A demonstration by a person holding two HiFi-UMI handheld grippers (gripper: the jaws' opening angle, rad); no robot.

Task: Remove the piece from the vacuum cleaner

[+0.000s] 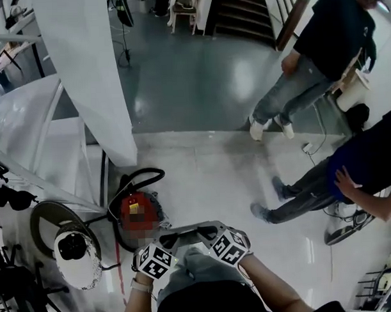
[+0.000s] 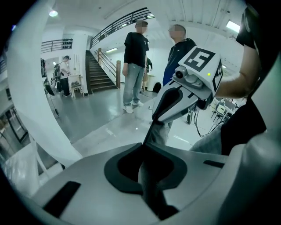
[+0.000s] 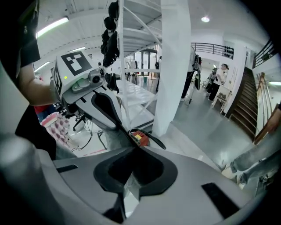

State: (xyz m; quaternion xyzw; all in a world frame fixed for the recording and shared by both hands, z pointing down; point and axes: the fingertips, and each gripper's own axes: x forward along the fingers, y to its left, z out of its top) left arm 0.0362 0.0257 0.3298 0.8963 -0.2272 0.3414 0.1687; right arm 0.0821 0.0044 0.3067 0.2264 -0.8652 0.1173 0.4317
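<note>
A red canister vacuum cleaner [image 1: 138,210] stands on the pale floor with its black hose [image 1: 142,179] looped behind it. It also shows small in the right gripper view as the vacuum cleaner [image 3: 139,137], just beyond the jaw tips. My left gripper [image 1: 179,236] and right gripper [image 1: 201,231] are held close to my body, above and to the right of the vacuum. Their tips point at each other and nearly touch. The left gripper [image 2: 142,144] is shut and holds nothing, as does the shut right gripper [image 3: 131,146]. Which piece comes off the vacuum cannot be made out.
A white pillar [image 1: 90,72] rises just behind the vacuum. Left of it stand a round white device [image 1: 76,255] and dark gear on stands. Two people [image 1: 308,71] [image 1: 350,172] are at the right, with cables [image 1: 341,211] on the floor. Stairs [image 1: 242,13] lie beyond.
</note>
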